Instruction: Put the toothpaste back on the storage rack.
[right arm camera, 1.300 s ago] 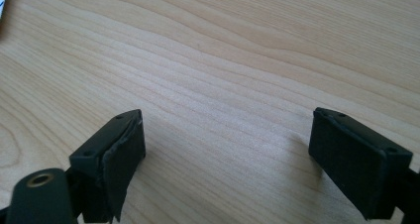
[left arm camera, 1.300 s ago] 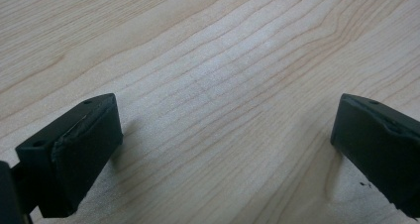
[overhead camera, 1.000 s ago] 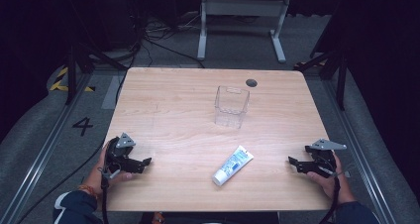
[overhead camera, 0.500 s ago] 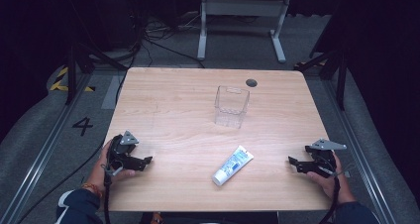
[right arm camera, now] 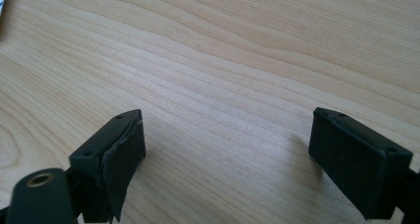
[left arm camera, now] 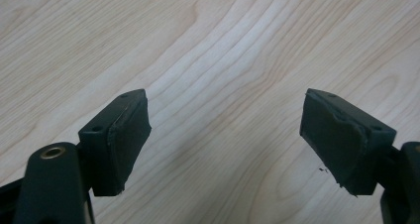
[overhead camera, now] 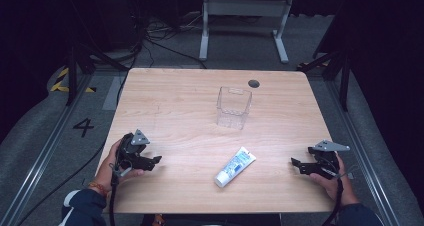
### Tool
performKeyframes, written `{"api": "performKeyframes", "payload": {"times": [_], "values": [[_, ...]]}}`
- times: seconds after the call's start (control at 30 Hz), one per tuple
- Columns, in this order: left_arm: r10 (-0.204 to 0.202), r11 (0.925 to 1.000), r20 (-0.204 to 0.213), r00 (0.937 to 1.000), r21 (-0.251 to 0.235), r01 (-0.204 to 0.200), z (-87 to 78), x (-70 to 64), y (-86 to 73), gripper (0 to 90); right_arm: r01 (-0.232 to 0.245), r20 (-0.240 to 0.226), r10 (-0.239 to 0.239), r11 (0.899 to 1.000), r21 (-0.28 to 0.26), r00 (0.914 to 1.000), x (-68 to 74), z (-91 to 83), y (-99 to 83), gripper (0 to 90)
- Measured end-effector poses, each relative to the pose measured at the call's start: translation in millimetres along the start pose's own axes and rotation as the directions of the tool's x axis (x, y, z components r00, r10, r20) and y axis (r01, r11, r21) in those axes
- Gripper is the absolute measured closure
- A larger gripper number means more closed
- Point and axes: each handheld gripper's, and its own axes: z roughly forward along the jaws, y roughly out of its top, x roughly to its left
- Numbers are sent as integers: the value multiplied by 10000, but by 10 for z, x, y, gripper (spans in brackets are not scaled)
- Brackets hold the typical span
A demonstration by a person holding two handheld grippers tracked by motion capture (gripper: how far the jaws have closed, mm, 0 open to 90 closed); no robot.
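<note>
Tongs point(overhead camera: 298, 164) near white, blue-printed tube point(overhead camera: 235, 167)

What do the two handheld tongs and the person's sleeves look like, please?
Both tongs are black. The left tongs and right tongs each carry a grey three-cornered plate on top and trail a dark cable. Close up, each has two blocky black fingers with worn rubbery pads. The sleeves are dark blue, with an orange band at the left wrist.
</note>
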Motion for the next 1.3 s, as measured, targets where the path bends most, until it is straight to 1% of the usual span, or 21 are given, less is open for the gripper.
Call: {"api": "performKeyframes", "payload": {"times": [0.03,0.13,0.17,0.23,0.27,0.3,0.37,0.4,0.53,0.57,0.6,0.67,0.7,0.8,0.83,0.87,0.93,1.07,1.2,1.27,1.3], "values": [[0,10000,0,10000,0,0,0,0,0,200,0,0,0,10000,0,10000,0,0,0,146],[58,10000,169,9998,-61,-57,13,-66,87,199,0,0,0,10000,0,10000,0,0,0,146],[186,9998,170,9997,-18,-186,13,-89,120,200,1,2,-1,10000,-1,10000,0,0,0,146],[101,9999,246,9996,80,-103,11,-127,169,202,2,0,-2,10000,1,10000,0,0,0,146],[215,9997,163,9996,122,-217,15,-138,195,211,0,7,0,10000,-5,10000,0,0,0,146],[133,9999,237,9996,72,-135,28,-155,212,217,2,2,-2,10000,-2,10000,0,0,0,146],[276,9996,320,9991,35,-277,55,-169,272,217,3,0,-3,10000,6,10000,0,0,0,146],[188,9998,462,9988,66,-191,72,-194,296,217,8,-3,-8,10000,6,10000,-1,0,0,145],[457,9990,618,9970,-25,-457,109,-286,398,213,7,-2,-7,10000,1,10000,0,0,0,145],[497,9988,635,9967,-31,-496,120,-317,432,210,5,-2,-5,10000,5,10000,0,0,0,145],[565,9984,543,9969,-26,-564,137,-337,459,210,15,-11,-15,10000,8,10000,-2,0,1,145],[513,9986,396,9979,98,-517,167,-374,510,221,19,-14,-19,10000,10,10000,-2,0,1,145],[462,9989,515,9976,55,-465,185,-398,547,230,18,-15,-18,10000,9,10000,-2,0,1,145],[592,9982,876,9944,-39,-591,211,-469,630,221,22,-7,-22,10000,8,10000,-2,0,1,145],[644,9979,995,9929,15,-649,220,-512,664,219,19,-10,-19,10000,7,10000,-2,0,1,145],[784,9969,1054,9913,-36,-785,233,-541,693,217,14,-6,-14,10000,-2,10000,-1,1,1,145],[905,9959,1196,9887,-35,-908,254,-591,736,216,16,-11,-16,10000,5,10000,-2,0,1,145],[1064,9941,1526,9825,38,-1082,304,-705,831,208,20,-12,-20,10000,7,10000,-2,0,1,145],[1014,9946,1620,9816,70,-1039,333,-773,910,200,21,-9,-21,10000,7,10000,-2,0,1,145],[1009,9947,1851,9775,11,-1029,349,-812,947,196,21,-7,-21,10000,6,10000,-2,0,1,145],[1069,9939,1847,9770,61,-1099,364,-837,971,192,22,-7,-22,10000,7,10000,-2,0,1,145]]}}
